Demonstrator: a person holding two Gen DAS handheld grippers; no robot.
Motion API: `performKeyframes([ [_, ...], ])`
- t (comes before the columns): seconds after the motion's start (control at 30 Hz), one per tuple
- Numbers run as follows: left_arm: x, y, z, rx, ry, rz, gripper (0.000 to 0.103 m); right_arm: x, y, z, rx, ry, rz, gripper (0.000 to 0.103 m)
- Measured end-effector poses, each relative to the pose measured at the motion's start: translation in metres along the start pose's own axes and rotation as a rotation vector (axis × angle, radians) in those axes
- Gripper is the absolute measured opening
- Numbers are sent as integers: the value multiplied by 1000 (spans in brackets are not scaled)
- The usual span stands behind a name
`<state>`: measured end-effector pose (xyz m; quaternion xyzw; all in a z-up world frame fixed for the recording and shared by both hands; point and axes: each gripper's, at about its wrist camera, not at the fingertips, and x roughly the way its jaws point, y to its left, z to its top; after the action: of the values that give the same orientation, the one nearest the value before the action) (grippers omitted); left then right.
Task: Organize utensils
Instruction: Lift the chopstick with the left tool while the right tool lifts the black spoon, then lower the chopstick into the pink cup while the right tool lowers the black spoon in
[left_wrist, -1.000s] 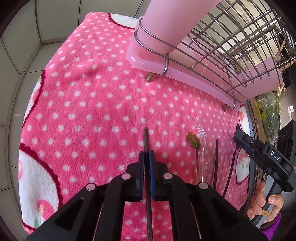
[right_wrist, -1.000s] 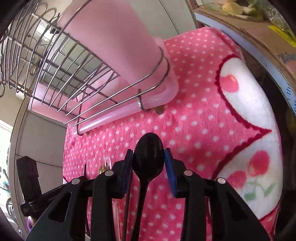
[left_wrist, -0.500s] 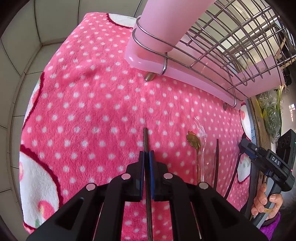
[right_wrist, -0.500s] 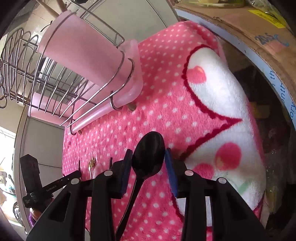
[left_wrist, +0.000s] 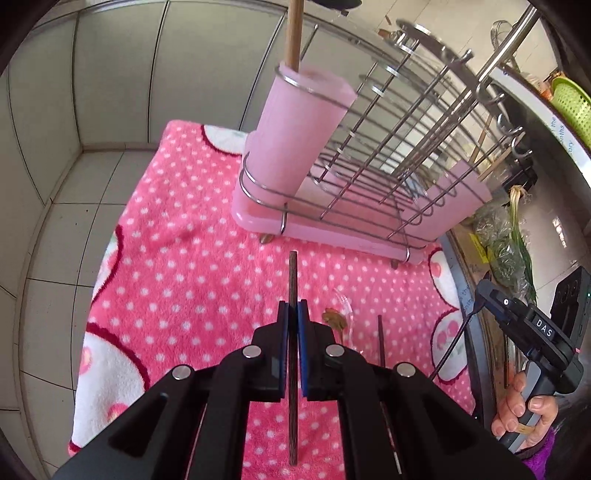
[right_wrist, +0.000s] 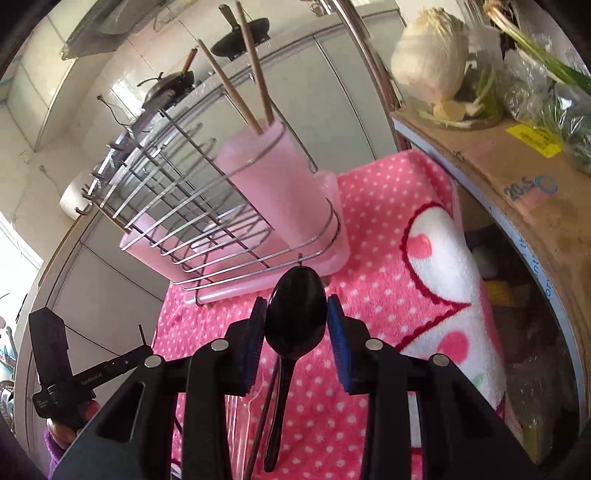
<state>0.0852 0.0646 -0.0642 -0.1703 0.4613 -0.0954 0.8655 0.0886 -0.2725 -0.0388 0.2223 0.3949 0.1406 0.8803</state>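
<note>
Above a pink polka-dot towel, the left gripper pinches a dark wooden chopstick pointing toward a wire dish rack. The right gripper clamps the bowl of a black plastic spoon, its handle hanging below. A pink utensil cup at the rack's end holds two upright wooden chopsticks. On the towel near the left gripper lie a clear plastic spoon, a small bronze-coloured spoon and another dark chopstick.
</note>
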Motion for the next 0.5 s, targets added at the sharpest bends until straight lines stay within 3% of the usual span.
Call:
performKeyframes([
  [0.23, -42, -4, 3, -17, -149, -32, 4, -34, 25, -1, -95, -119, -7, 33],
  [0.5, -72, -14, 11, 11, -233, -58, 4, -58, 33, 2, -135, -192, -11, 33],
])
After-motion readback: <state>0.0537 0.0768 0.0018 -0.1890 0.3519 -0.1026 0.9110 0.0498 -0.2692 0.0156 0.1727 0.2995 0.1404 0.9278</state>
